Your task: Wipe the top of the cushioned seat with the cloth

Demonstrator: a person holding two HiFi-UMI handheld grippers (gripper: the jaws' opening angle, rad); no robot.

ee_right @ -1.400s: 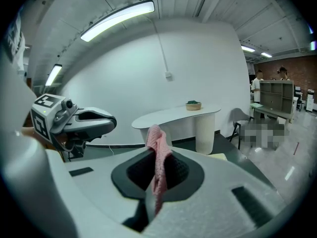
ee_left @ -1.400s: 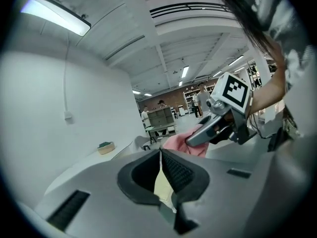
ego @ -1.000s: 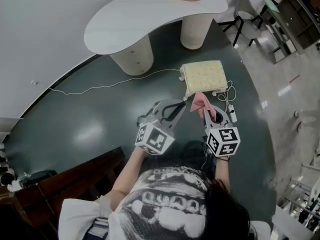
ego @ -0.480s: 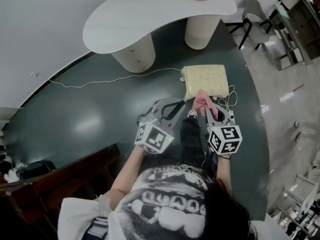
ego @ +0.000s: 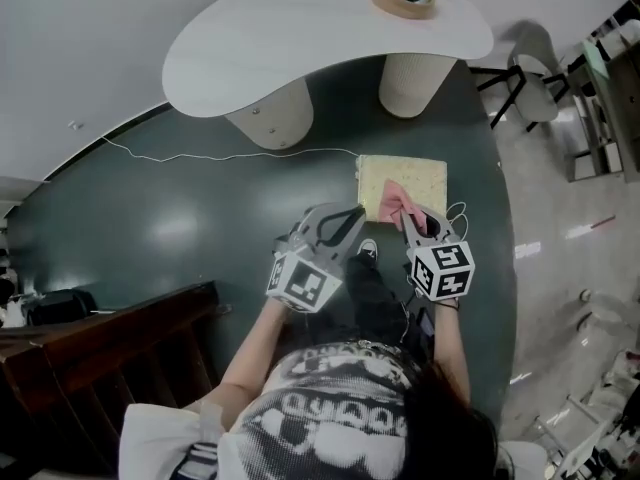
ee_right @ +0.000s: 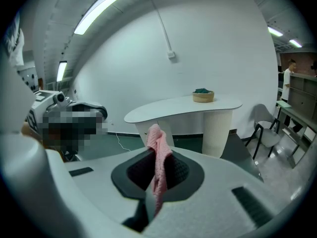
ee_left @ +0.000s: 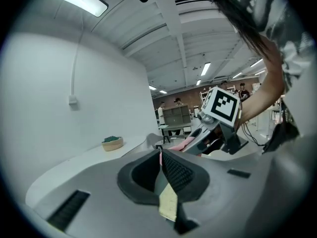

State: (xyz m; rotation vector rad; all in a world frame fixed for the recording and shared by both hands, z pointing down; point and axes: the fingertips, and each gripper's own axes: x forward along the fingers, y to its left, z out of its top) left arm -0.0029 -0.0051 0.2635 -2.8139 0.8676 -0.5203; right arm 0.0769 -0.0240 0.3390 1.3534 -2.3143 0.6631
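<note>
While the right gripper [ego: 405,218] pinches the pink cloth [ego: 393,200] between its jaws, the cloth's free end shows over the 7 o'clock corner of the cushioned seat [ego: 425,178]; the left gripper [ego: 338,226], jaws pressed together and empty, hangs at the seat's 8 o'clock

Office-like hall: strip lights [ee_right: 104,3], shelving [ee_left: 176,117], curved table [ego: 300,38].

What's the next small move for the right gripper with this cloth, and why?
Probably lower the right gripper so the pink cloth presses onto the cushioned seat. Its jaws are shut on the cloth, which sits over the seat's near edge in the head view, but contact isn't clear.
</note>
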